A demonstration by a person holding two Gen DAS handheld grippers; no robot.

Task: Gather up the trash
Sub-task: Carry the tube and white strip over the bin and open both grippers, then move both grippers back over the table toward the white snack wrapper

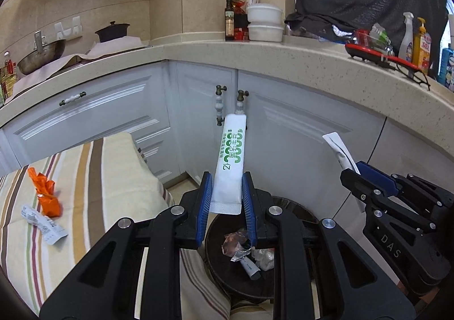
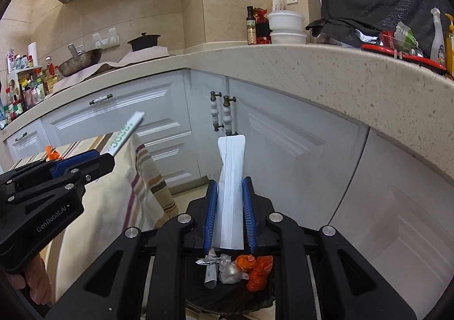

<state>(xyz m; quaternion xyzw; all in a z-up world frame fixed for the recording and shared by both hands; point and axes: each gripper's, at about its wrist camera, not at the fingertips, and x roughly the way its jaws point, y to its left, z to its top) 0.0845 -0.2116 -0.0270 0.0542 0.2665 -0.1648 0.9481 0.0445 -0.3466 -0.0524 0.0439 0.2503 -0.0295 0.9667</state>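
My left gripper (image 1: 227, 178) is shut on a white sachet with green print (image 1: 231, 155), which sticks up over a dark trash bin (image 1: 217, 269). The bin holds several crumpled wrappers. To its right, my right gripper (image 1: 351, 171) carries a plain white packet (image 1: 339, 149). In the right wrist view the right gripper (image 2: 230, 181) pinches that packet (image 2: 231, 161) upright above the bin (image 2: 195, 286), where orange wrappers (image 2: 256, 271) lie. The left gripper (image 2: 107, 156) and its sachet (image 2: 124, 132) show at left. An orange wrapper (image 1: 46, 192) and a printed paper slip (image 1: 44, 225) lie on the striped cloth (image 1: 93, 172).
White cabinet doors (image 1: 298, 144) with knob handles stand just behind the bin, under a speckled counter (image 1: 198, 50). The counter carries a bottle, stacked white bowls, a wok, a pot and a red tray (image 1: 377, 56). A hand (image 2: 34, 280) holds the left gripper's grip.
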